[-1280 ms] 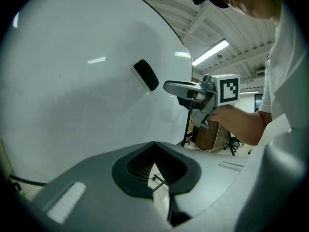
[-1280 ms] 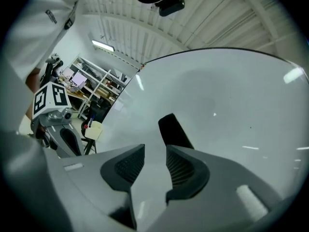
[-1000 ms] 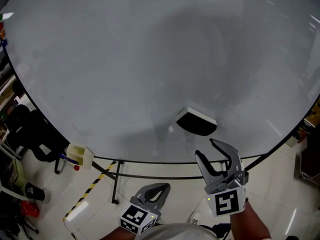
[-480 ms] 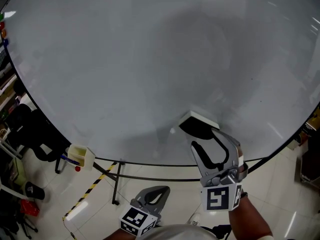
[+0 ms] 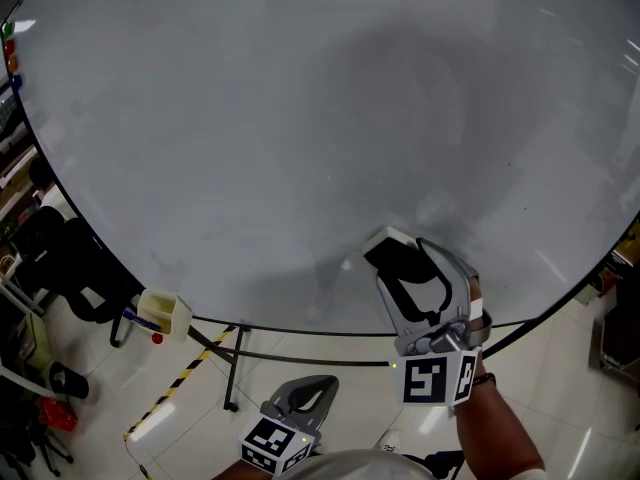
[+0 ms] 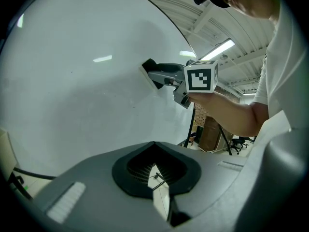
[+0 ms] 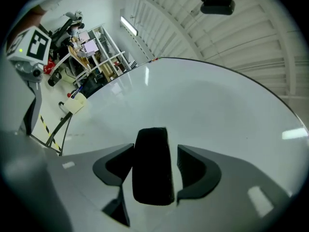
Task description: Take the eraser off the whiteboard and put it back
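Observation:
A black eraser with a white back (image 5: 398,259) sticks to the lower part of the big whiteboard (image 5: 250,118). My right gripper (image 5: 406,265) reaches up to it, and the eraser (image 7: 152,164) stands between the two jaws. The jaws are opening; a gap shows beside the right pad and the pads do not squeeze it. The left gripper view shows the right gripper (image 6: 161,74) level against the board at the eraser (image 6: 148,70). My left gripper (image 5: 318,376) hangs low, well below the board, jaws together and nothing in them (image 6: 154,146).
A pale marker box (image 5: 160,311) hangs on the board's lower left edge. Under the board run black stand legs (image 5: 235,360) and striped floor tape (image 5: 185,370). Black chairs (image 5: 60,260) and shelves crowd the left side.
My right gripper rose from below the board's edge up to the eraser and its jaws came round it, spreading wider. The left gripper stayed put.

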A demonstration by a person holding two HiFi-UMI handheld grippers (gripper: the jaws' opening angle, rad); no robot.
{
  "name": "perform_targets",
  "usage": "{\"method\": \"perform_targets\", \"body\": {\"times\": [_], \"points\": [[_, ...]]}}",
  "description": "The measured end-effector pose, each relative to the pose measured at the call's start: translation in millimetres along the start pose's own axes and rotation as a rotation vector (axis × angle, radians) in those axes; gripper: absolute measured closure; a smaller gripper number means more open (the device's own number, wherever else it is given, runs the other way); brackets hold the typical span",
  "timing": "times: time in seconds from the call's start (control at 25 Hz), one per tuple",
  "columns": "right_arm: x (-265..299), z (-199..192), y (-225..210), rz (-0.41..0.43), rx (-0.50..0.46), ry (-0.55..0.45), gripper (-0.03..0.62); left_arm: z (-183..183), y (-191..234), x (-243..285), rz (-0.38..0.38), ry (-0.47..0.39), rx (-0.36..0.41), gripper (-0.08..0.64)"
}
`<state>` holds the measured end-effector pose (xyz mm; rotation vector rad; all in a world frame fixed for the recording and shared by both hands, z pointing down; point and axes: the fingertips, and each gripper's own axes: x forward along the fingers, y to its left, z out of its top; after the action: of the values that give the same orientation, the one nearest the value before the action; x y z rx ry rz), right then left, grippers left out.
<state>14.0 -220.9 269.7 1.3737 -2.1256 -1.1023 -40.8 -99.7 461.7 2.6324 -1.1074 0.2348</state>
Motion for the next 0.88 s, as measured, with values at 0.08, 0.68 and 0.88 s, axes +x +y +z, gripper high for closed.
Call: {"method": "perform_targets", "body": {"times": [0.08,0.68,0.88], "points": [[2.8,-0.7,0.0,-0.006,-0.012,0.006,0.325,-0.2,0.0,-0.2,-0.001,0.000,0.000,0.544],[9.4,-0.2,1.3,-0.017,-0.028,0.037,0.359,-0.4,-1.5,0.4,-0.011,-0.001,-0.010,0.543],[5.2,0.3,1.1,-0.009,-0.002,0.035,0.362,0.0,1.9,-2.6,0.001,-0.007,-0.013,0.543]]}}
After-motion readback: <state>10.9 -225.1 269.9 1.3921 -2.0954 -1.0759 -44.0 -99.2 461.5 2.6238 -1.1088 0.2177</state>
